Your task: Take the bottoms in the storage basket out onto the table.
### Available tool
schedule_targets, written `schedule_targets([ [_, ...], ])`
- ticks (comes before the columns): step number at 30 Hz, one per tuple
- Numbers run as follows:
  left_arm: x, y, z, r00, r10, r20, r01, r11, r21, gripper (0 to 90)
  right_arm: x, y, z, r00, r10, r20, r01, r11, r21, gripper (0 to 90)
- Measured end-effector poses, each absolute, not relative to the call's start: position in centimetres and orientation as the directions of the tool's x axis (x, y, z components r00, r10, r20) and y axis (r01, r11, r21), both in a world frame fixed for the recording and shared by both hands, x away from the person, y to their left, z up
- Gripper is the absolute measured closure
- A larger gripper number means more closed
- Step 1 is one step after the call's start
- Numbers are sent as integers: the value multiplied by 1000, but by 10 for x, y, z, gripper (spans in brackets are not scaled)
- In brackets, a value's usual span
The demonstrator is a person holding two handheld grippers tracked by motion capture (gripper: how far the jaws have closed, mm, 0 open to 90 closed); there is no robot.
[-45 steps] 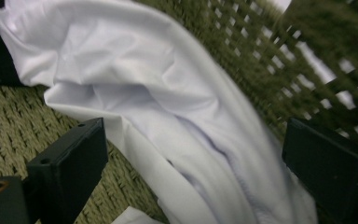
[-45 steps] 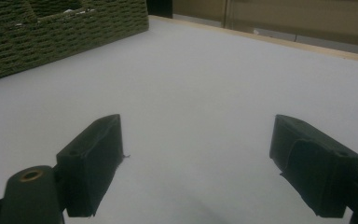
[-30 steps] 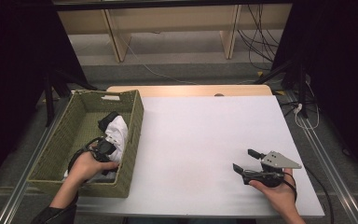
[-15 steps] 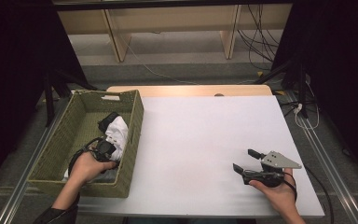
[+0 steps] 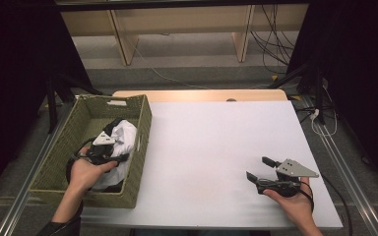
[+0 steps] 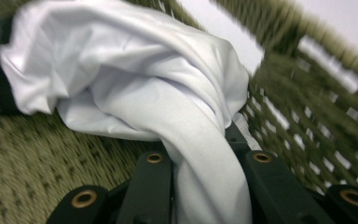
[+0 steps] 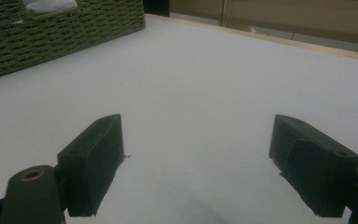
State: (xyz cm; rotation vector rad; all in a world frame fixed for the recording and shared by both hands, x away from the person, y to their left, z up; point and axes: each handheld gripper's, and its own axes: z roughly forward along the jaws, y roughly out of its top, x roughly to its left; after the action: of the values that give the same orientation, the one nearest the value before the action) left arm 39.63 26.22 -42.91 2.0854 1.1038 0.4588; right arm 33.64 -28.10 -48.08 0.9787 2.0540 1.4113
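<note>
A white cloth (image 5: 125,133) lies bunched in the woven green basket (image 5: 85,197) at the table's left. My left gripper (image 5: 116,153) is inside the basket; its jaws have just closed and are shut on a fold of that white cloth (image 6: 135,79), which runs down between the left gripper (image 6: 205,164) pads as it lifts. A dark cloth (image 5: 111,126) lies behind the white one. My right gripper (image 5: 261,168) rests on the white table (image 5: 216,132) at the front right. That right gripper (image 7: 196,163) is open with nothing between its jaws.
The basket wall (image 6: 307,116) stands close on the right of the held cloth. In the right gripper view the basket (image 7: 65,28) sits far off at the upper left. A wooden strip (image 5: 197,95) borders the table's far edge, with shelving and cables beyond.
The left gripper has shut on the white cloth and risen a little, pulling the cloth up in the basket. The right gripper has stayed where it was.
</note>
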Motion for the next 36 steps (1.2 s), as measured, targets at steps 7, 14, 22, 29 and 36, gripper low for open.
schedule_targets([
  [7, 394, 271, -418, 514, 858, 11, 466, -290, 836, 777, 337, -281, -481, -642, 766, 21, 289, 216, 933, 186],
  [14, 392, 275, -409, 451, 888, 84, 347, -261, 901, 777, 337, -281, -480, -640, 768, 21, 286, 212, 934, 186],
  [22, 392, 274, -398, 413, 902, 124, 238, -238, 942, 778, 336, -282, -480, -638, 770, 22, 287, 212, 934, 186],
  [29, 392, 272, -390, 391, 906, 160, 167, -240, 956, 778, 337, -282, -480, -637, 771, 19, 277, 207, 938, 186],
  [36, 392, 272, -380, 382, 911, 155, 123, -216, 969, 778, 337, -283, -479, -637, 770, 16, 268, 202, 942, 189],
])
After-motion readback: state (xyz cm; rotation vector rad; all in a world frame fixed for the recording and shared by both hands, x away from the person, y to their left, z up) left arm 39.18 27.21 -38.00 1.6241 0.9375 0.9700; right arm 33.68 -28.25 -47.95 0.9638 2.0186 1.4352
